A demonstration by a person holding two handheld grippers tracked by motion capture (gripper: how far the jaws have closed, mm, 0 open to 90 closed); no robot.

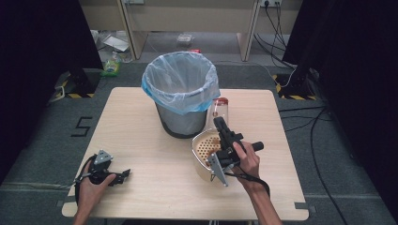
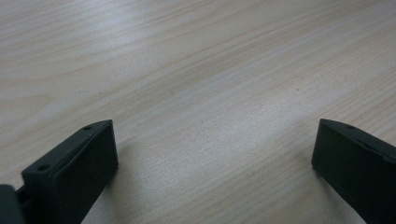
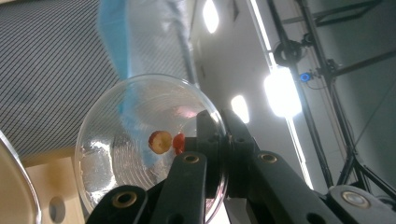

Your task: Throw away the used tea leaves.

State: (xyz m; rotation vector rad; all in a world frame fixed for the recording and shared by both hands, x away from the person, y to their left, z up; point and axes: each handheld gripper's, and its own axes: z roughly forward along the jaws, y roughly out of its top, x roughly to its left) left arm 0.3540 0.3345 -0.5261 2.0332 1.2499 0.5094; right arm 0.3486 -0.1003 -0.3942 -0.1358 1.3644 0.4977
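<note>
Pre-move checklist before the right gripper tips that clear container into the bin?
1. Grip: right gripper is shut on the clear container, jaws clamped at its rim. Ok.
2. Contents: food pieces sit inside the container. Ok.
3. Bin: upright, liner in place, mouth open. Ok.
4. Path: container is beside the bin wall, below the rim, so it likely needs lifting first. Not ok.
5. Perforated basket: close under the right hand, a bump risk. Cannot tell whether they touch.
6. Left gripper: open, low over the table, away from the bin. Ok.
</note>
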